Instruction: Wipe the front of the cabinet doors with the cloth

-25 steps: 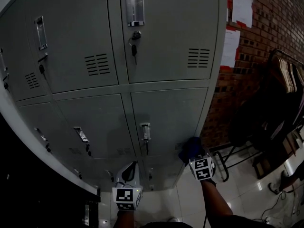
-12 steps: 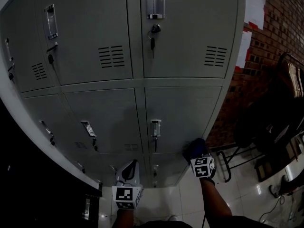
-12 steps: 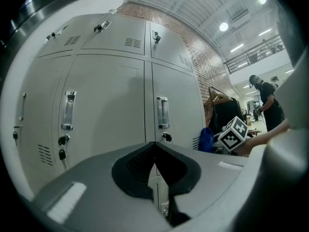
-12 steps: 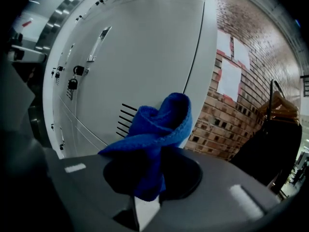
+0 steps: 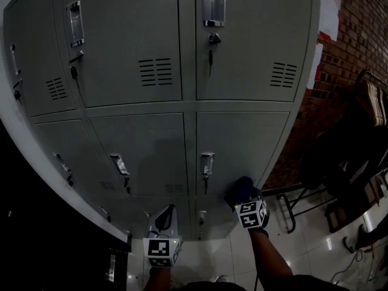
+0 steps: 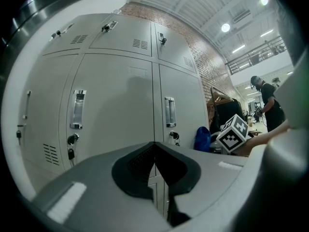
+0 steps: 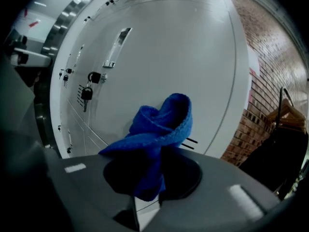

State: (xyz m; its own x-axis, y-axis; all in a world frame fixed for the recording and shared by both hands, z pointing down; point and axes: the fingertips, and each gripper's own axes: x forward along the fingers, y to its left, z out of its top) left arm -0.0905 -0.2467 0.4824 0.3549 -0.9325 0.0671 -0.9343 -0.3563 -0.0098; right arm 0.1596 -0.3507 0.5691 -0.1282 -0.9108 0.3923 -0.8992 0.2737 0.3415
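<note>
1 short slide leftward: my right tongs (image 7: pixel 155 190), clamped on the blue cloth (image 7: pixel 161 129), now hold it against the cabinet door (image 5: pixel 242 135) just right of its latch (image 5: pixel 207 162), so wiping looks under way. My left tongs (image 6: pixel 154 175), together and empty, hang below-left of that latch.

**Two arms forward, both sets of jaws closed**

We hold our left hand-held gripper (image 5: pixel 165 216) low and close to the body, its marker cube facing up at us. Its jaws meet at the tips with nothing between them. Our right forearm (image 5: pixel 270 260) reaches further forward and to the right. The right hand-held gripper (image 5: pixel 243 197) points away from us, its jaws clamped on the blue cloth (image 7: pixel 161 124), which bunches above them.
</note>
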